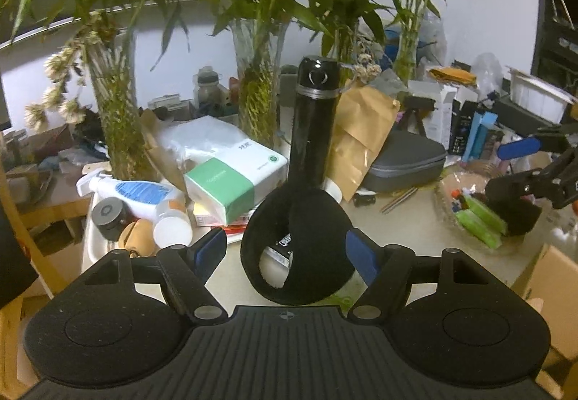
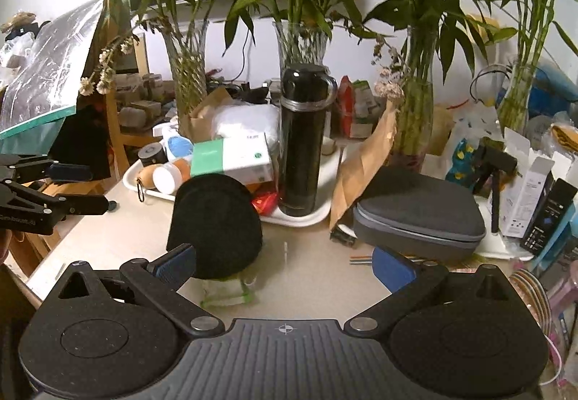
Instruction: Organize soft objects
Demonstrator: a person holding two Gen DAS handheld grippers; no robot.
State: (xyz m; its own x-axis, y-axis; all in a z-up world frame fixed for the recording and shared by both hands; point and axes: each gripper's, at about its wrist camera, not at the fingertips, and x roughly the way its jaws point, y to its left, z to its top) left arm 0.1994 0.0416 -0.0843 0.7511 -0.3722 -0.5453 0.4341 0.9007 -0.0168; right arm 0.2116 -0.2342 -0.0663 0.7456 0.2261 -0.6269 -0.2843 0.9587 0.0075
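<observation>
Approach stage of the tidy-up. Left gripper (image 1: 285,252) has its fingers (image 1: 211,248) released and set either side of the black soft object (image 1: 307,219), a plush, ear-muff-like piece with a looped opening that rests on the pale surface (image 1: 408,223), at its near edge just in front of the black flask (image 1: 314,125). The blue pads flank the plush without visibly pressing on it, so no grasp is judged to be made yet. Right gripper (image 2: 285,264) also has its fingers (image 2: 392,268) released and empty; in its view the same soft object (image 2: 216,226) lies to the near left, touching or just beside the white tray (image 2: 307,217) that carries the flask (image 2: 303,140), bottles and a tissue pack (image 2: 231,160). A grey zip case (image 2: 419,216) sits to the right, well apart from the plush.

Step in hand, by judgement: reaching for the first soft item. The next move calls for the left fingers to advance a little further around the plush body and clench on its thick rim, not on the thin loop, then lift clear without knocking the tall flask standing close behind it. Where the item belongs cannot be told from these views.
</observation>
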